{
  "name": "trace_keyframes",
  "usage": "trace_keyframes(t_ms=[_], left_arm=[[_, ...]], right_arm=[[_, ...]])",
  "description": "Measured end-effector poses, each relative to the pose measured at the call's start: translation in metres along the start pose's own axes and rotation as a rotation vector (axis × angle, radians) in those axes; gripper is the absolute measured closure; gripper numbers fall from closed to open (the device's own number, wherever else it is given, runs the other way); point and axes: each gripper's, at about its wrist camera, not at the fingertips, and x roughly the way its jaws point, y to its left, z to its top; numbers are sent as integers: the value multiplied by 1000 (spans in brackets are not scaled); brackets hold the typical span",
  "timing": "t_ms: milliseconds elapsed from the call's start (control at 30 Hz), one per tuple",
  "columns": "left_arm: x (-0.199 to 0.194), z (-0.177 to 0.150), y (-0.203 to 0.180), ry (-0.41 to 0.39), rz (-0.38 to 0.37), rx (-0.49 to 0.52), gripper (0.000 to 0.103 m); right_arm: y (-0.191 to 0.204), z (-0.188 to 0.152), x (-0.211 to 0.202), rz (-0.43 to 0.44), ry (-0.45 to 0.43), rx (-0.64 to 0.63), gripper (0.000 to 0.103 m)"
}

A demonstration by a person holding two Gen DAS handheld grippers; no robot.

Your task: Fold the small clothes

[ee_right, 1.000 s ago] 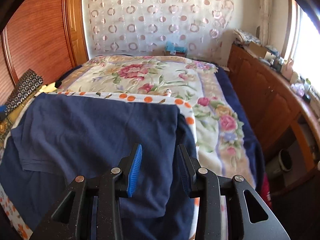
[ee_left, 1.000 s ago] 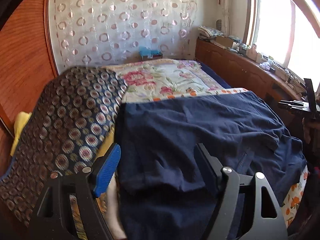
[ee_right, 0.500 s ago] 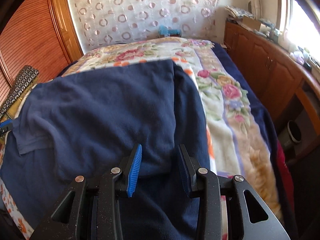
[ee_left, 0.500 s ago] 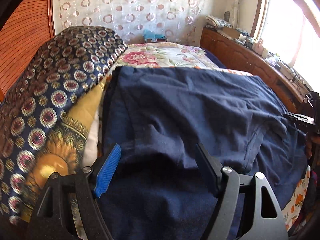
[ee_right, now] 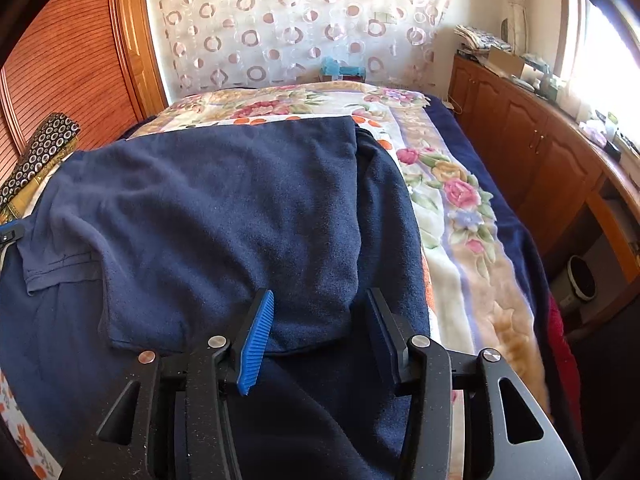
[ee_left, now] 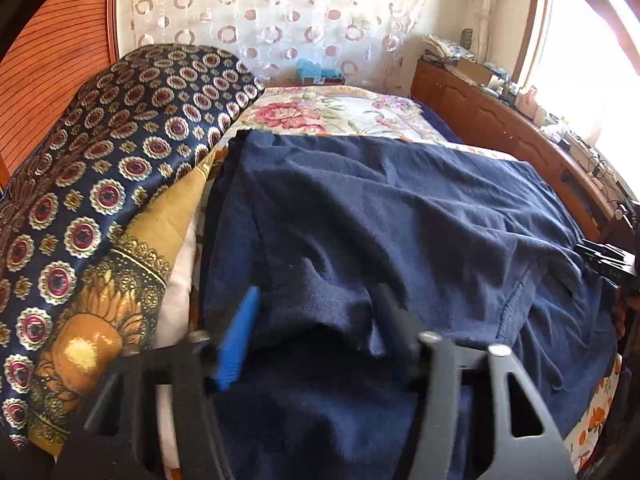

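Meanwhile the left gripper straddled a raised fold of the navy garment — jaws spread. The right gripper hovered spread over it — on the floral blanket.

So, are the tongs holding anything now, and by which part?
Nothing is held. The left tongs and the right tongs are both open, each over the near edge of the navy garment, not closed on it.

Bedroom: bed with floral blanket ahead of the fingers; circle-patterned sheer curtain on the far wall; slatted wooden panel left; wooden cabinets under sunlit window right.
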Motion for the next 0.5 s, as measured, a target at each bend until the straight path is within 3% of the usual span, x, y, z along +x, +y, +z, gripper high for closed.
trace_keyframes(t_ms=[33,67,133,167,200,300,500], left_arm=[[3,0,-1,10,12,6,54],[5,-1,-2,17,26,16,65],[7,-2,-2,22,42,28,74],[6,-2,-2,20,44,31,85],[5,-2,-2,24,44,36,89],[-4,-1,-3,8,39,48,93],[-41,4,-8,-67,9,59,94]], right_arm=[[-1,-1,0,8,-2,5,55],[-5,0,1,20,-7,15,58],[-11,-2,1,32,-19,46,69],[-13,-3,-1,32,-28,59,73],[-15,-3,-2,31,-37,66,83],[-12,-5,-6,43,-49,40,99],[-7,-2,-23,79,-72,-11,101]])
